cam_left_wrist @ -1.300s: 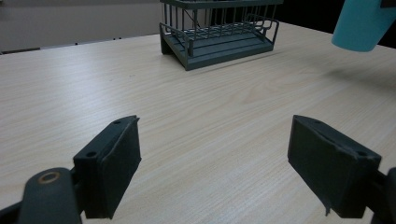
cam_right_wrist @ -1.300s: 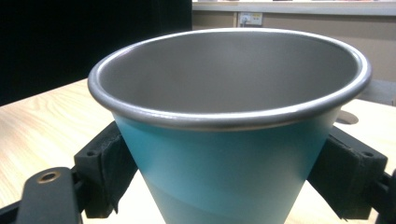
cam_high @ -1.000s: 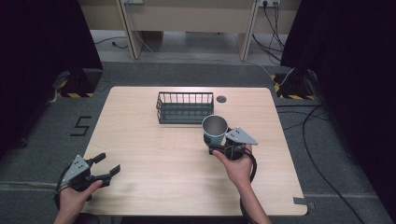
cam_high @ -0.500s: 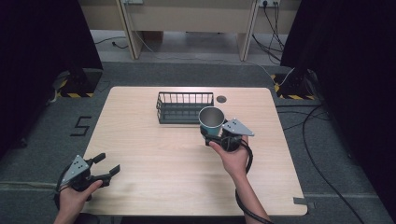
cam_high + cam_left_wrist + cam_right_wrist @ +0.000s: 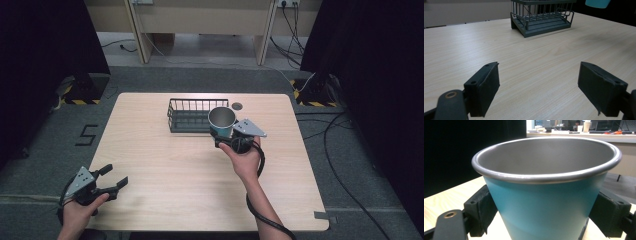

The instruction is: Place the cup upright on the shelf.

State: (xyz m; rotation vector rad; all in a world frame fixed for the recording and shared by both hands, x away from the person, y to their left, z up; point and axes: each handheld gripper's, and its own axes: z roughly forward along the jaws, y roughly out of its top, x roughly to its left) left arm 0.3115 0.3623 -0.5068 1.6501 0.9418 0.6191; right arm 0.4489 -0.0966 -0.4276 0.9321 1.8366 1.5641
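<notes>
Right claw [image 5: 226, 136] clamps the teal cup [image 5: 221, 121] by its sides, upright, held clear of the counter [image 5: 165, 170] at the wire basket's [image 5: 192, 114] right end, likely for placing inside. Left claw [image 5: 111, 181] rests spread and empty near the counter's front-left corner.

A rectangular table with a light wood-grain top [image 5: 165, 165] stands on grey carpeted floor [image 5: 45, 165]. A dark grey wire basket with a slatted base [image 5: 192, 116] sits on it near the far edge. Just right of the basket is a small dark round disc [image 5: 237, 106].
</notes>
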